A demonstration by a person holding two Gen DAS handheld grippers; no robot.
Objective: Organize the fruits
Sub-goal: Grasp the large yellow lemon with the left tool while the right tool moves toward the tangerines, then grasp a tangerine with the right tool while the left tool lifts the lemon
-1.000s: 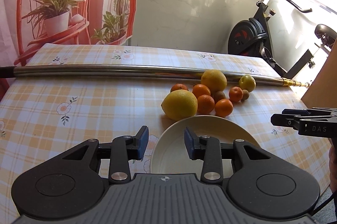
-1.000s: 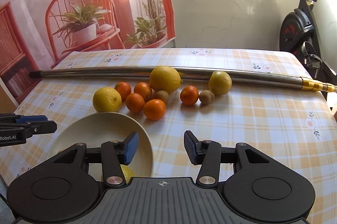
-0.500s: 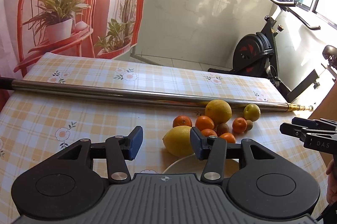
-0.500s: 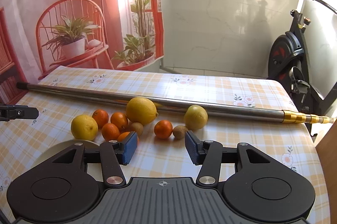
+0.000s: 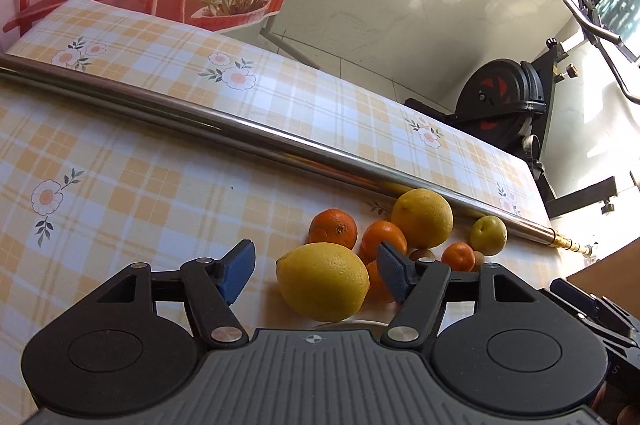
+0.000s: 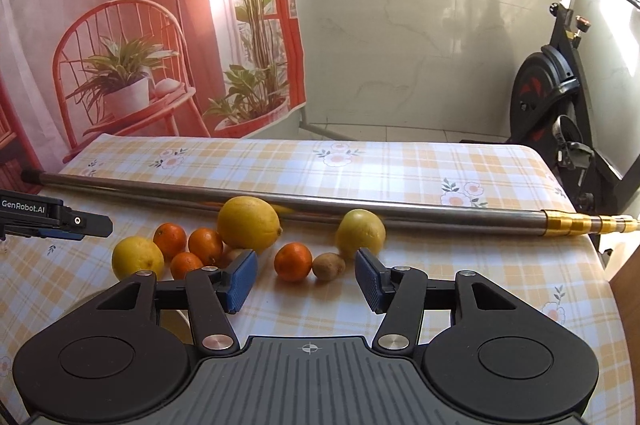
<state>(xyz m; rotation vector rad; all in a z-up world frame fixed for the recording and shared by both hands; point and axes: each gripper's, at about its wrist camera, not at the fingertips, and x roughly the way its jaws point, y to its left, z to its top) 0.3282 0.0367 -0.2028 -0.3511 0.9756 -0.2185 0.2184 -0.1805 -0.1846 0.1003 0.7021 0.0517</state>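
A cluster of fruit lies on the checked tablecloth in front of a long steel pole. In the left wrist view my left gripper (image 5: 316, 271) is open with a big yellow lemon (image 5: 322, 280) between its fingers, not clamped. Behind it lie small oranges (image 5: 333, 227), a large yellow citrus (image 5: 422, 218) and a small yellow-green fruit (image 5: 488, 235). In the right wrist view my right gripper (image 6: 306, 279) is open and empty, just short of a small orange (image 6: 293, 261) and a kiwi (image 6: 329, 266). The lemon (image 6: 137, 258) sits at the left there, beside the left gripper (image 6: 60, 221).
The steel pole (image 6: 320, 207) with a gold end crosses the table behind the fruit. A sliver of the cream plate's rim (image 5: 344, 324) shows under the left gripper. An exercise bike (image 6: 560, 97) stands past the table's right edge. A printed backdrop hangs behind.
Both grippers have moved forward and lower toward the fruit. The left gripper now has the lemon between its open fingers; the plate has slipped almost out of sight beneath both grippers.
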